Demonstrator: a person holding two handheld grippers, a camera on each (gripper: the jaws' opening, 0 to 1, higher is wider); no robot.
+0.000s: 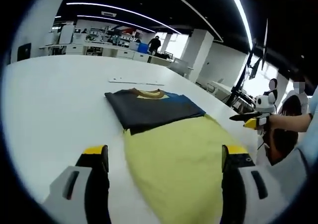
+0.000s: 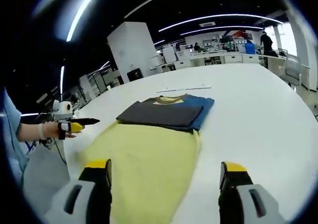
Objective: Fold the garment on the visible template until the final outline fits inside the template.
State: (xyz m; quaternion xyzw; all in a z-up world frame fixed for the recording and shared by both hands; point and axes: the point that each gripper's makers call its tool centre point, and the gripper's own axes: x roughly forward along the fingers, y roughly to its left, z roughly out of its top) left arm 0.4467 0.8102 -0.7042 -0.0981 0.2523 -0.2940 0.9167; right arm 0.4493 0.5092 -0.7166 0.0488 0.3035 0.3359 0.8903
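A folded dark grey and blue shirt (image 1: 151,110) with a yellow collar lies on the white table (image 1: 54,105). Its near edge overlaps the far end of a yellow template sheet (image 1: 184,164). My left gripper (image 1: 165,157) is open, its jaws wide apart over the sheet's near end with nothing between them. My right gripper (image 1: 251,118) comes in from the right, held in a hand off the table's edge. In the right gripper view, the right gripper (image 2: 165,170) is open and empty above the yellow sheet (image 2: 144,164), with the shirt (image 2: 166,112) beyond. The left gripper (image 2: 74,124) is at the left, hand-held.
A thin white strip (image 1: 134,81) lies on the table beyond the shirt, also seen as the strip (image 2: 184,89). Seated people (image 1: 293,110) are past the table's right edge. Desks and a standing person (image 1: 155,44) fill the far office.
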